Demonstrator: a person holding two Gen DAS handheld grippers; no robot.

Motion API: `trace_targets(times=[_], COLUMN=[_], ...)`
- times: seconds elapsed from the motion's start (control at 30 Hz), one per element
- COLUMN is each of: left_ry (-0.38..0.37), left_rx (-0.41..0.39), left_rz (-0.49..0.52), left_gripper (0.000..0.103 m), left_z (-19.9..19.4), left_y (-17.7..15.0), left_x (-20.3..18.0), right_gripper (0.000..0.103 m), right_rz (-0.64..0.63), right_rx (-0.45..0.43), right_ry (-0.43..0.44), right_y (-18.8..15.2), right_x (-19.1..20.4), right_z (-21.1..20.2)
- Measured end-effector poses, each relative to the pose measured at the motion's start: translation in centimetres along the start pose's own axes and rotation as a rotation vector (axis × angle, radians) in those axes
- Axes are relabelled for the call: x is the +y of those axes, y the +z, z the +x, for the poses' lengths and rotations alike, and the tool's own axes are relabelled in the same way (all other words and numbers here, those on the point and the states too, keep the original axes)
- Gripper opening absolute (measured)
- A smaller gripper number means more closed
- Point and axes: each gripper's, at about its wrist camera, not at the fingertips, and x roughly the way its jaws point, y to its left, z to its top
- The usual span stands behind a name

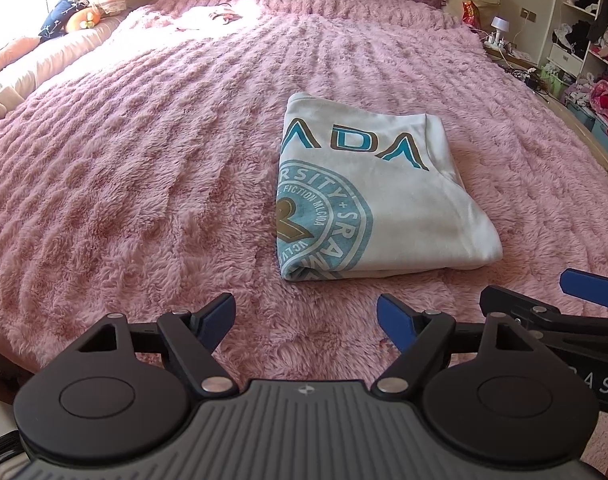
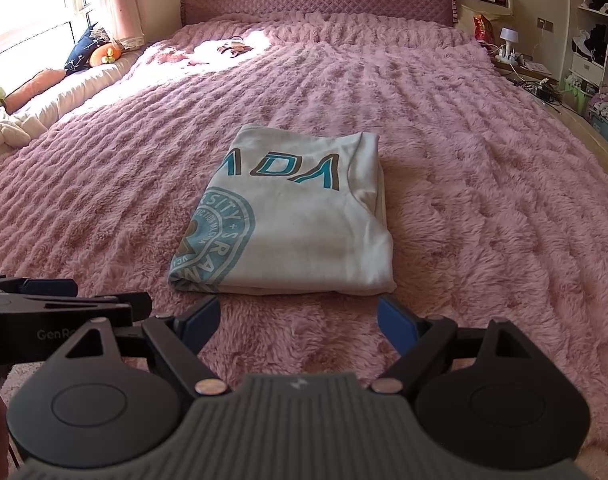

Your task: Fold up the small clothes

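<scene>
Item: white printed T-shirt [image 1: 368, 196], folded into a compact rectangle, lying on the pink plush bedspread [image 1: 143, 184] just ahead of both sets of jaws. Left gripper [image 1: 306, 320] and right gripper [image 2: 297, 320]: jaws wide, empty, clear of the cloth. Handling: light, limp, multi-layered; likely to sag or unfold if lifted by one corner. Grasp: near hem corners, pinching all layers; layer count along the near edge unclear.

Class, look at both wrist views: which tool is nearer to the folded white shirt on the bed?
Right, by a little. The right tool sits just before the folded white shirt, centred on its near edge. The left tool is also open, farther back and offset left.
</scene>
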Motion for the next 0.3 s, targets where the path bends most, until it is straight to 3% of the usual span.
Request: trace_targets(times=[0.3], left_ry=[0.046], left_rx=[0.018], left_rz=[0.01], left_gripper=[0.097], left_z=[0.35], left_y=[0.32], left_x=[-0.17], right_gripper=[0.082], right_rz=[0.002], right_rx=[0.002], right_ry=[-0.001], right_y=[-0.04], right_x=[-0.14], right_z=[0.28])
